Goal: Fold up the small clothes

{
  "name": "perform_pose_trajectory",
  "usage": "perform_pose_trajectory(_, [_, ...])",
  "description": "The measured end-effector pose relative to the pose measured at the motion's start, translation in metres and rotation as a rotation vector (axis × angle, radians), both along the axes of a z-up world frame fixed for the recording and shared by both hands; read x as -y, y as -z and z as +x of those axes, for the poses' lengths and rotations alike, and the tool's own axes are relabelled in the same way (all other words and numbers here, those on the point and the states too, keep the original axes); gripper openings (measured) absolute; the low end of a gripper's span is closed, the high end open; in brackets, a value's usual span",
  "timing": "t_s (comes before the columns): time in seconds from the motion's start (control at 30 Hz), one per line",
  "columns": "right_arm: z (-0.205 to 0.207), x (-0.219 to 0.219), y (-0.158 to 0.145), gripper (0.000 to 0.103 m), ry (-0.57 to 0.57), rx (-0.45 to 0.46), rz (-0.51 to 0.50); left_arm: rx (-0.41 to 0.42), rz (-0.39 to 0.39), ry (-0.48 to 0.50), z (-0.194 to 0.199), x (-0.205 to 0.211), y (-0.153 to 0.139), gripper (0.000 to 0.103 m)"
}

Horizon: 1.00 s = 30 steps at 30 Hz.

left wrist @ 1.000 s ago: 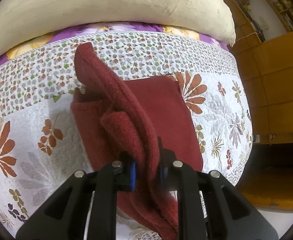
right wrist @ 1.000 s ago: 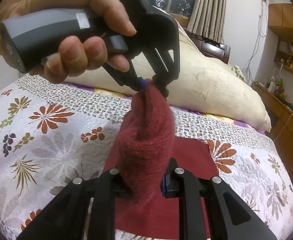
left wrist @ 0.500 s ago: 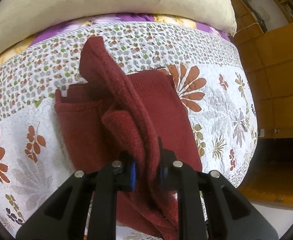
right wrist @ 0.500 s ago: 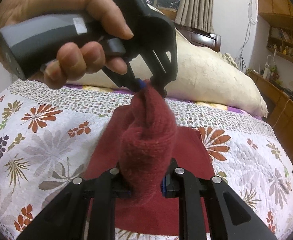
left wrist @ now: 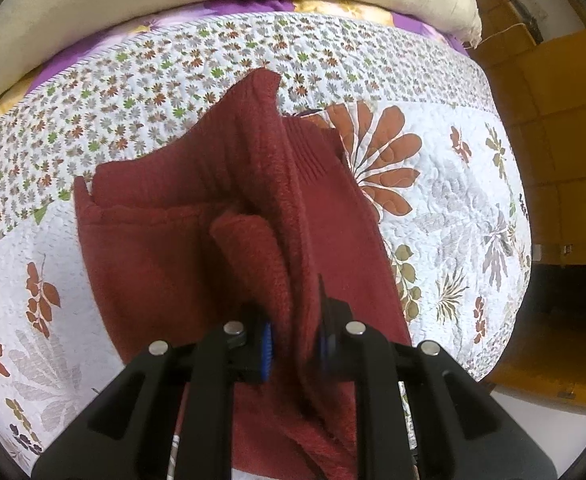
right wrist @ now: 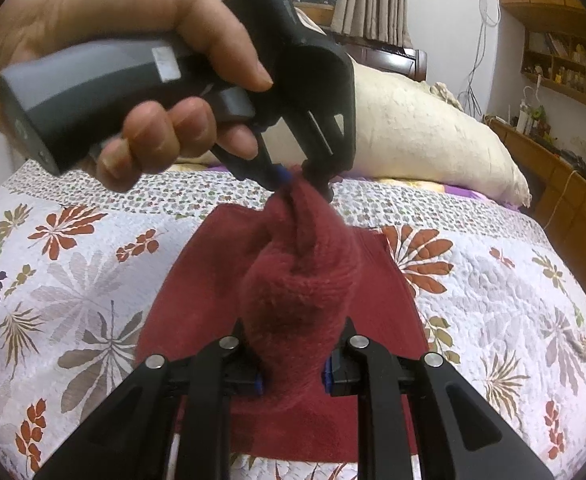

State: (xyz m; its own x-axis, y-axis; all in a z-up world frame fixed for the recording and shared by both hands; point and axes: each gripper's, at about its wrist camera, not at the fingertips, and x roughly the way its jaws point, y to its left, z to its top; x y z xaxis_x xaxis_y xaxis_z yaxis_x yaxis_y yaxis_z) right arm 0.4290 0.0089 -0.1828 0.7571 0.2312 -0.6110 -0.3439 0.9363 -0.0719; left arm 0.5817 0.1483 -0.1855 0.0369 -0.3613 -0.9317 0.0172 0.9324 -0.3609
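Left wrist view: left tongs clamped on a raised ridge of the dark red knit garment. The rest of it lies flat on the floral quilt ahead of and below the tongs.

Right wrist view: right tongs pinch a bunched fold of the same garment; straight ahead, the left tongs, held in a hand, grip its far end.

Step, as judged: fold in mid-carry. Next move: lay the lifted edge over the flat part, aligned, then release.
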Motion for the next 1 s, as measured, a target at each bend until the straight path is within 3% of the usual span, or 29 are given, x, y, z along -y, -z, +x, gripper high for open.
perform_pose_trajectory(0.27, [0.005, 0.017, 0.006, 0.020, 0.021, -0.028, 0.054, -0.013, 0.023, 0.013, 0.006, 0.017, 0.007, 0.015])
perform_pose_trajectory(0.4, [0.007, 0.033, 0.012, 0.020, 0.047, -0.058, 0.118, -0.024, 0.049, 0.032, 0.009, 0.032, 0.013, 0.015])
perform_pose_trajectory(1.0, [0.011, 0.083, 0.035, 0.020, 0.101, -0.145, 0.226, -0.064, 0.190, 0.077, 0.019, 0.097, 0.043, 0.016])
